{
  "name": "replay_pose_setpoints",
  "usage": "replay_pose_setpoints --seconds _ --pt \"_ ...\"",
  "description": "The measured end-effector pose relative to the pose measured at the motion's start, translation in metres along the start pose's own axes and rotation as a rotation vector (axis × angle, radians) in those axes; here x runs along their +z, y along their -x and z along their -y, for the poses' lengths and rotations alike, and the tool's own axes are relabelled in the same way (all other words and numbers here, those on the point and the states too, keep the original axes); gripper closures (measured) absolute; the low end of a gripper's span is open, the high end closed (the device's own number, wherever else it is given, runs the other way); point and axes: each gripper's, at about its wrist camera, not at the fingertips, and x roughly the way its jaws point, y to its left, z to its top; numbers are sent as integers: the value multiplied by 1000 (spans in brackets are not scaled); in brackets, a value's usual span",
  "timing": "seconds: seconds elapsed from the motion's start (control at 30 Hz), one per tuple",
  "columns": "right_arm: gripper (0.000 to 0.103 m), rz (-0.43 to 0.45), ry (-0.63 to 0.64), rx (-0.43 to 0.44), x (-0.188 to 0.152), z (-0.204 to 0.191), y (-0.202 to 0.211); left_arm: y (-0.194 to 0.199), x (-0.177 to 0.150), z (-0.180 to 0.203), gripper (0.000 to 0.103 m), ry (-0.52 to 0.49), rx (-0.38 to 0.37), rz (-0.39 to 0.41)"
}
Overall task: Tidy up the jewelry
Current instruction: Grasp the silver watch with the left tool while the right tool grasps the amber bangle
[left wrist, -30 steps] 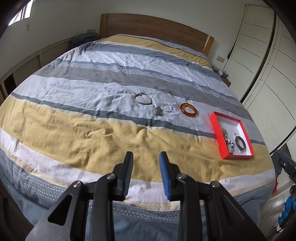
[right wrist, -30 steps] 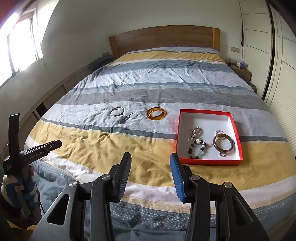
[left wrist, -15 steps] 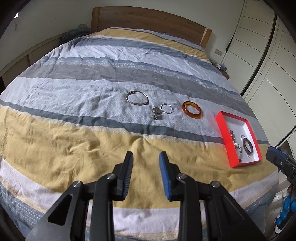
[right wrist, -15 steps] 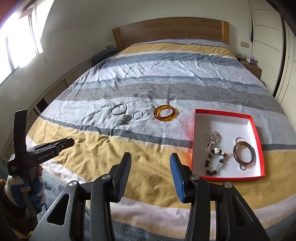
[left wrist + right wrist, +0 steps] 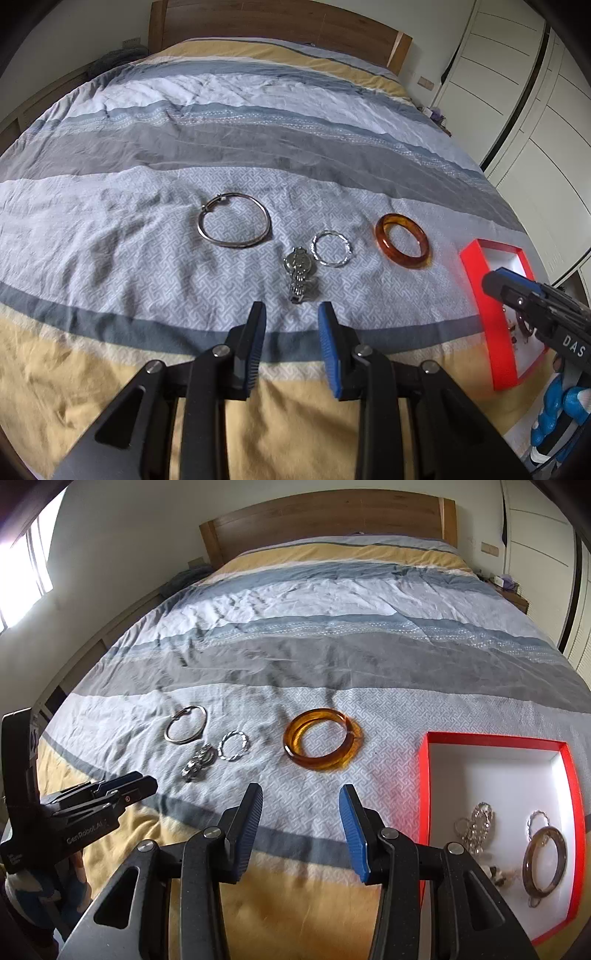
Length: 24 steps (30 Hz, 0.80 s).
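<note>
Both the left gripper [image 5: 290,325] and the right gripper [image 5: 301,808] are held open over the bed [image 5: 332,657], with nothing between the fingers. The amber bangle [image 5: 322,740] is seen at frame centre, the red box [image 5: 495,740] at lower right.

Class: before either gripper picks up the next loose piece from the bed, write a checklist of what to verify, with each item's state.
1. Left gripper open, empty: ok.
2. Right gripper open, empty: ok.
3. Translucent amber bangle lies apart from the other pieces: ok.
4. Small silver watch apart from twisted silver ring: cannot tell.
5. Red-rimmed white box has bare floor: ok.
6. Thin silver hoop bracelet flat, unobstructed: ok.
</note>
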Motion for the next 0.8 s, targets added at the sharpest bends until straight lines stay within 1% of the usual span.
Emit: replay_pose_setpoints --seconds 0.2,0.33,0.67,0.8 --pt "60 -16 -9 -53 28 15 -46 -37 9 5 75 -31 -14 -34" --pt "60 -40 -3 -84 40 21 -72 -54 10 4 75 -47 -14 -52" --pt "60 -131 57 -137 52 27 -120 -72 16 -1 76 -51 -39 -67" --pt "60 -143 70 -141 55 27 -130 -73 14 0 77 -68 -43 -59"
